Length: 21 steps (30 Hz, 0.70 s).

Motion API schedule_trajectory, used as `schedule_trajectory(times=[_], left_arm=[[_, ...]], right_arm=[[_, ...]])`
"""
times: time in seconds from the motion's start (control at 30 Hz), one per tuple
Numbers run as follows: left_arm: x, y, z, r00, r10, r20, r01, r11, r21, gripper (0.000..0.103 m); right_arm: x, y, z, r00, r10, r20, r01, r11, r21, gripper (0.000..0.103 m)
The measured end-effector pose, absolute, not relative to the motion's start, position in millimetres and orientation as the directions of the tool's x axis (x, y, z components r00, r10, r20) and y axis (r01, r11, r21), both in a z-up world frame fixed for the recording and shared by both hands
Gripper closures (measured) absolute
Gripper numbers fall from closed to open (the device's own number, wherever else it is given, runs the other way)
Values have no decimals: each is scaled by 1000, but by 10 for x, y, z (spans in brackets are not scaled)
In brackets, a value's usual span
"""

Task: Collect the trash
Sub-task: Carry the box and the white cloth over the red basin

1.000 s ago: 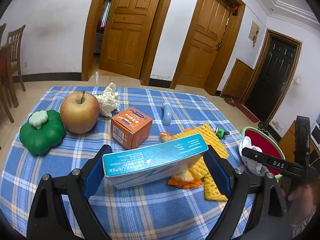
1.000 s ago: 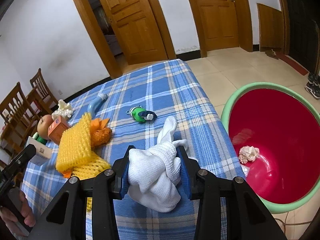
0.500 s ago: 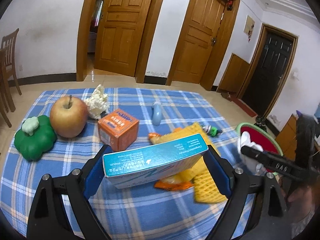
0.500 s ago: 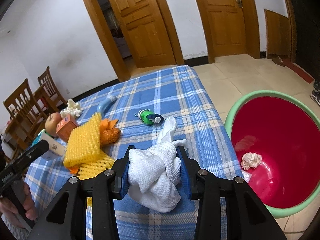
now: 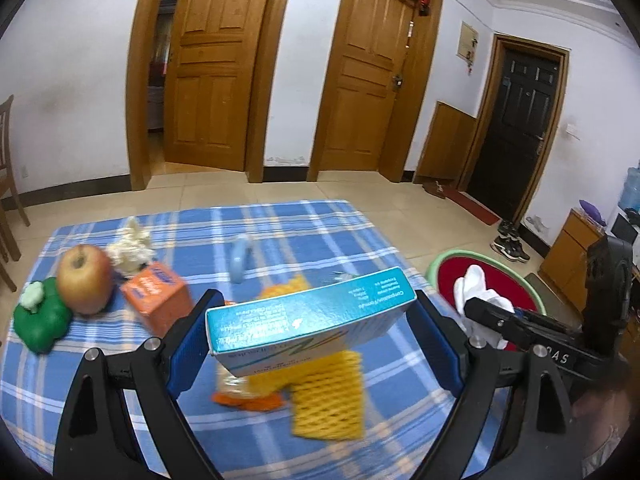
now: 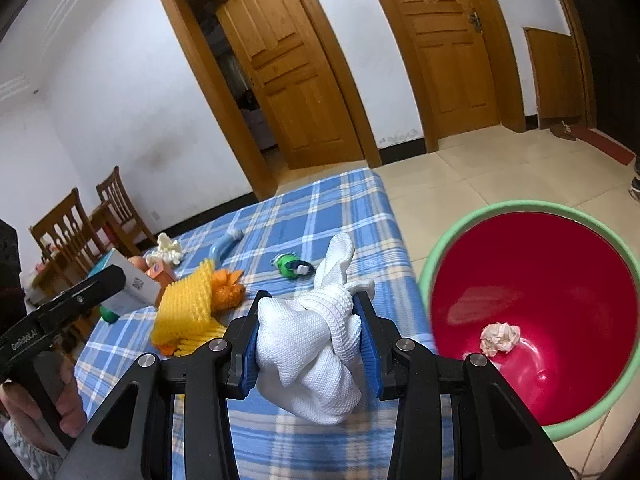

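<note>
My left gripper (image 5: pixel 312 332) is shut on a teal carton (image 5: pixel 310 314) and holds it above the blue plaid table (image 5: pixel 280 220). My right gripper (image 6: pixel 306 334) is shut on a knotted white cloth (image 6: pixel 308 340), held over the table's right edge beside the red bin with a green rim (image 6: pixel 536 308). That gripper and its cloth (image 5: pixel 478 296) also show in the left wrist view, in front of the bin (image 5: pixel 444 264). A crumpled paper ball (image 6: pixel 500 338) lies inside the bin.
On the table lie yellow foam netting (image 5: pixel 328 396), an orange wrapper (image 5: pixel 244 398), an orange box (image 5: pixel 156 300), an apple (image 5: pixel 84 280), a green toy pepper (image 5: pixel 38 320), a white wad (image 5: pixel 130 248), a pale blue tube (image 5: pixel 240 260) and a green cap piece (image 6: pixel 290 266). Chairs (image 6: pixel 80 228) stand at far left.
My left gripper has lifted the teal carton higher and swung right toward the bin. My right gripper has risen a little with the white cloth, still beside the bin.
</note>
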<state>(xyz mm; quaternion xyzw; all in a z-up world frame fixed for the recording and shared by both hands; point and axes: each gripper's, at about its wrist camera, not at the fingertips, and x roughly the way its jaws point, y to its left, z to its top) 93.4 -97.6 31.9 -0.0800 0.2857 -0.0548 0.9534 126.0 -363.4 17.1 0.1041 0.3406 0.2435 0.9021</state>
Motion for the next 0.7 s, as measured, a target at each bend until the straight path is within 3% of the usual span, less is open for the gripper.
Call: schedule_trajectory(times=[0.7], left_arm=[[1383,-2404,215,754,-324,-572,266,946,-185,12]], right_arm=[[1180,-4751,144,747,429,-507,-221,880,420,61]])
